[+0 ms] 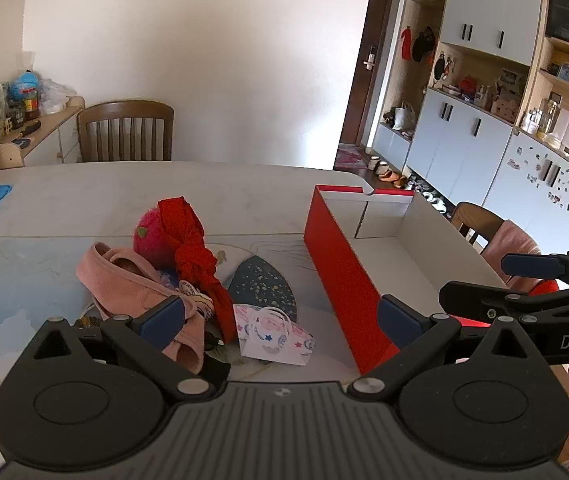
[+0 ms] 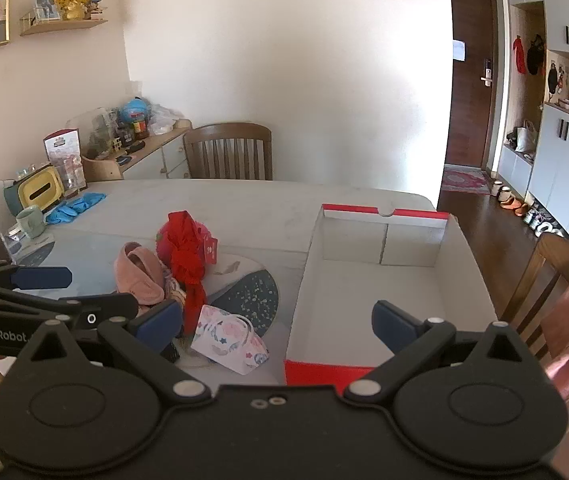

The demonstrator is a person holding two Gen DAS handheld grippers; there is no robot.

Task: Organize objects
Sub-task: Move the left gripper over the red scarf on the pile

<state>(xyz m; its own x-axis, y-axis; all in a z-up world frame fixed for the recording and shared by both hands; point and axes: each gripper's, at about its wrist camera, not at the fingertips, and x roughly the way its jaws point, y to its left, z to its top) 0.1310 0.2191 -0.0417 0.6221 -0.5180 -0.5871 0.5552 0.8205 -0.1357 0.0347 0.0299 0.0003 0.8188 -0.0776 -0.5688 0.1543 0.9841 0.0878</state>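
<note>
Clutter sits mid-worktop: a pink cloth item, a knotted red fabric strip draped over a magenta plush ball, and a patterned face mask nearest you. To their right stands a red-sided box, open-topped, white inside, nothing visible in it. Your left tool hovers low over the pile, jaws spread wide, gripping nothing; the mask lies between its fingers in view, not touched. Your right tool is likewise spread wide and holds nothing, above the gap between mask and box. Blue gloves lie far left.
</note>
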